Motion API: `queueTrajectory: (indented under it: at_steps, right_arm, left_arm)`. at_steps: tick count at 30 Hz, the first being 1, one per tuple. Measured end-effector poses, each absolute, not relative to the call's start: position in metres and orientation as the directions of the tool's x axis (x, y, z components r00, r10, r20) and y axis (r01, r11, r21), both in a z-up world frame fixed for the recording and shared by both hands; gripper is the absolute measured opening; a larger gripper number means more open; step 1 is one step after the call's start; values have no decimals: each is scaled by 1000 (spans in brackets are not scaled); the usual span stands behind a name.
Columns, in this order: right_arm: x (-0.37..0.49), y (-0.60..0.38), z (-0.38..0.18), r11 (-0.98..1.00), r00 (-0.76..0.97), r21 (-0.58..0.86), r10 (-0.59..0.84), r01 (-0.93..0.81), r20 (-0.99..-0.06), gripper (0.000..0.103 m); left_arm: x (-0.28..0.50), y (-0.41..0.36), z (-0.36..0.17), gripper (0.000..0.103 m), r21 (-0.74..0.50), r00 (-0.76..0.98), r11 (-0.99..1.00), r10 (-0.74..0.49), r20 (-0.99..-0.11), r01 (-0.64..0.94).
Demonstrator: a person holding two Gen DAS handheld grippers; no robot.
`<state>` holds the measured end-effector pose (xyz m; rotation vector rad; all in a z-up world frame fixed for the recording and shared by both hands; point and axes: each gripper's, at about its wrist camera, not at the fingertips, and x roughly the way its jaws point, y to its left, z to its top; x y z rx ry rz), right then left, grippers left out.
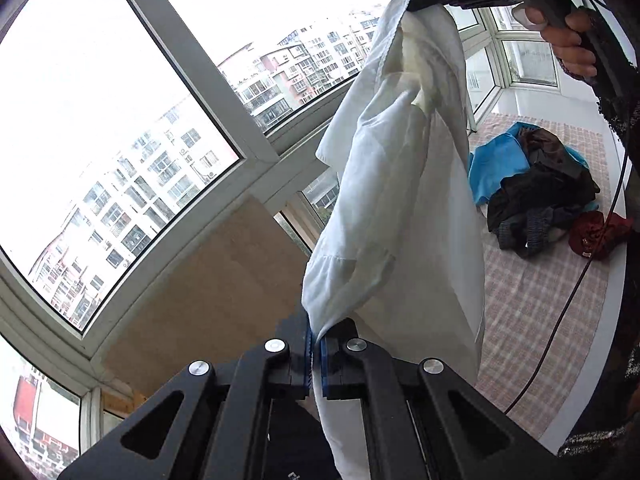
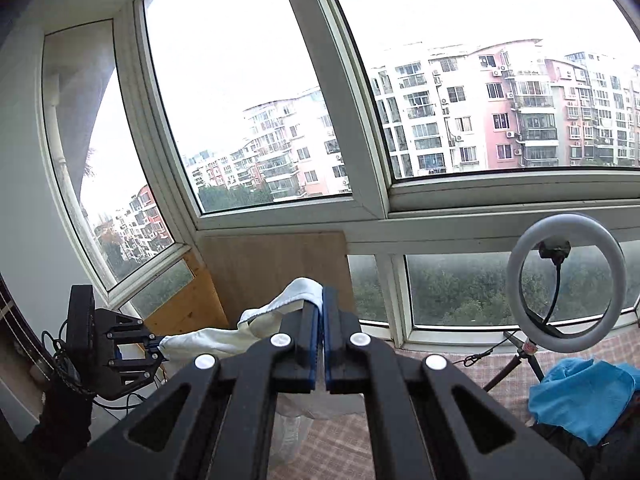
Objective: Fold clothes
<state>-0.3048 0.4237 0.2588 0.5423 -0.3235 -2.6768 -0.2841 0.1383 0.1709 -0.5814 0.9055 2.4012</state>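
A white garment (image 1: 400, 184) hangs in the air, stretched between both grippers. My left gripper (image 1: 316, 340) is shut on one corner of it at the bottom of the left wrist view. My right gripper (image 1: 420, 0) pinches another corner at the top right of that view, with a hand (image 1: 568, 40) on its handle. In the right wrist view my right gripper (image 2: 322, 304) is shut on the white garment (image 2: 256, 328), whose cloth sags left toward the left gripper (image 2: 158, 350). Most of the garment falls below, hidden by the gripper body.
A pile of clothes, blue (image 1: 496, 164), dark (image 1: 540, 192) and red (image 1: 600, 236), lies on a checked surface (image 1: 540, 312). Large windows (image 2: 260, 100) fill the background. A ring light (image 2: 566, 282) on a stand is at the right, beside blue cloth (image 2: 580, 396).
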Motion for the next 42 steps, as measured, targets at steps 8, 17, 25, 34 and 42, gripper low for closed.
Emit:
queueTrajectory:
  at_steps: [8,17,25,34,42]
  right_arm:
    - [-306,350,332,-926,-798,214,-376,309,-471,2]
    - [-264,318,390,-965,-857,77,-258,250,-447,2]
    - [-244,367,357,-984,-840,73,-174,160,-514,2]
    - [-236,432,319,-996,-809,75,-75,38,-582,2]
    - [-240,455,312,-997,-795,77,-58,14,-604,2]
  left_arm:
    - [-253,122,170,2,394,-746,-680,350,-567,-618]
    - [-221,167,165,9,173,-558,-560,649,-517,-811]
    - [-207,162,72,41,29,-472,-535,717,-513,-845]
    - [-206,180,-30,41,-99,-356,-525,691,-629,-845]
    - [-211,221,-75,42,-123,-273,-481,669,-692,-868]
